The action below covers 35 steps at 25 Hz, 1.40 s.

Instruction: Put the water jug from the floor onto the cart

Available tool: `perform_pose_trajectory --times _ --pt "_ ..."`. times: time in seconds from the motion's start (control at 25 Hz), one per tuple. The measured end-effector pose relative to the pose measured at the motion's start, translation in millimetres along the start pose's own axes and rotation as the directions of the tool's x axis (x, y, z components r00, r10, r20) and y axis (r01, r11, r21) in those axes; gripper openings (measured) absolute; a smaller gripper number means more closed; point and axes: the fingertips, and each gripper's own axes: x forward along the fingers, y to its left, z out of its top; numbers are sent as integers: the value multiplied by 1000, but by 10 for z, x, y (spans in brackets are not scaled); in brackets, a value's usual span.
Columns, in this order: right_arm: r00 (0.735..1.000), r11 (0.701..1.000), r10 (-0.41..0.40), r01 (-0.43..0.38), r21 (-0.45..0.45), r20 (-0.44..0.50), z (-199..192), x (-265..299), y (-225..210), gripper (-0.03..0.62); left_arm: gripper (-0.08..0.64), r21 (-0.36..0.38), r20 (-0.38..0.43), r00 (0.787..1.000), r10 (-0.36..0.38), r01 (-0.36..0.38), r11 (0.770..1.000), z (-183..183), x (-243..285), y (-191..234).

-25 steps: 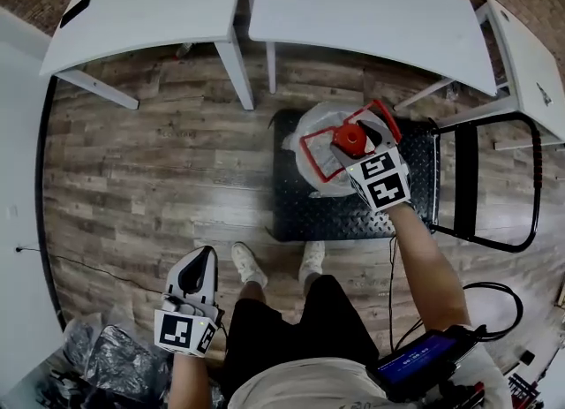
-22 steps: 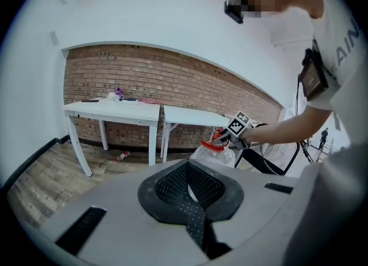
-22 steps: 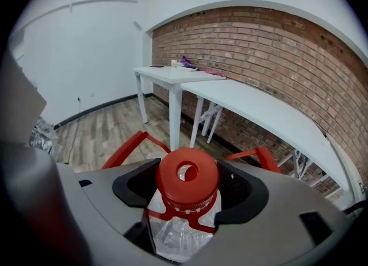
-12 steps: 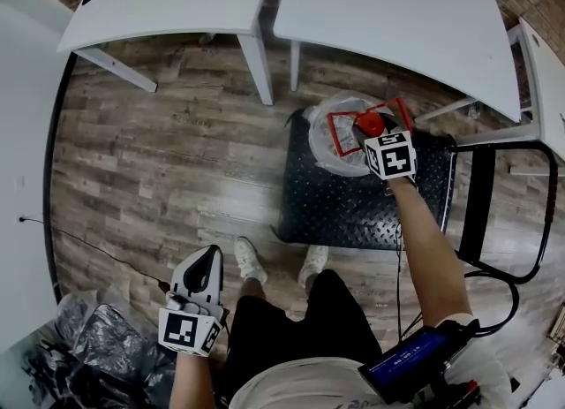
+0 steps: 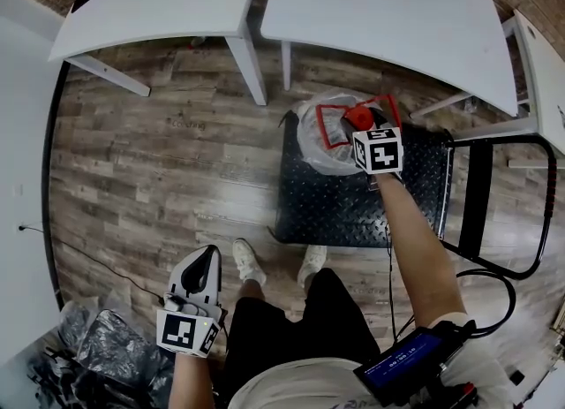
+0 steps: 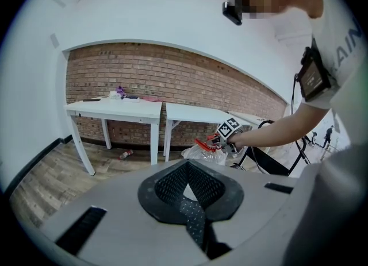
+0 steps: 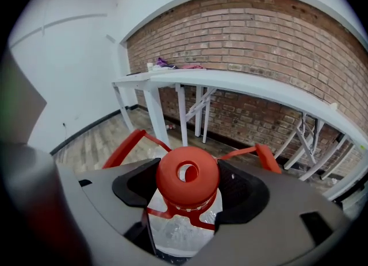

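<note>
The water jug is clear plastic with a red cap and a red carrying frame. It is over the far left corner of the black cart platform; whether its base rests there is hidden. My right gripper is shut on the jug's neck, and in the right gripper view the red cap sits between both black pads of the right gripper. My left gripper hangs low beside the person's left leg, shut on nothing. In the left gripper view, the closed left gripper points toward the distant jug.
White tables stand beyond the cart, and a third at the right. The cart's black handle frame rises on its right side. Dark bags lie at lower left. The person's shoes stand just before the cart.
The right gripper has carried the jug down and away from the person, to the cart's far left corner. The left gripper has stayed put.
</note>
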Motion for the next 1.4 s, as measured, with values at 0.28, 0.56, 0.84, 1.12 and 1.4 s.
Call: perform_pose_trajectory --times 0.28,0.56,0.84,1.12,1.4 --pt "1000 999 -26 26 -34 1 -4 -18 3 313 2 13 11 1000 -5 5 1000 47 -49 -22" --pt "989 986 -30 53 -160 145 574 -634 266 314 2 29 38 999 -18 17 999 155 -161 23" --pt "927 975 -45 122 -185 373 1296 -1834 766 313 2 122 102 989 -106 93 988 594 -298 -17" --pt "845 970 -98 199 -139 527 1695 -2991 1247 309 2 198 184 949 -256 219 955 1046 -501 21" --pt "754 951 -186 298 -76 630 1643 -3995 1797 229 0 272 225 902 -368 304 913 1378 -889 -71"
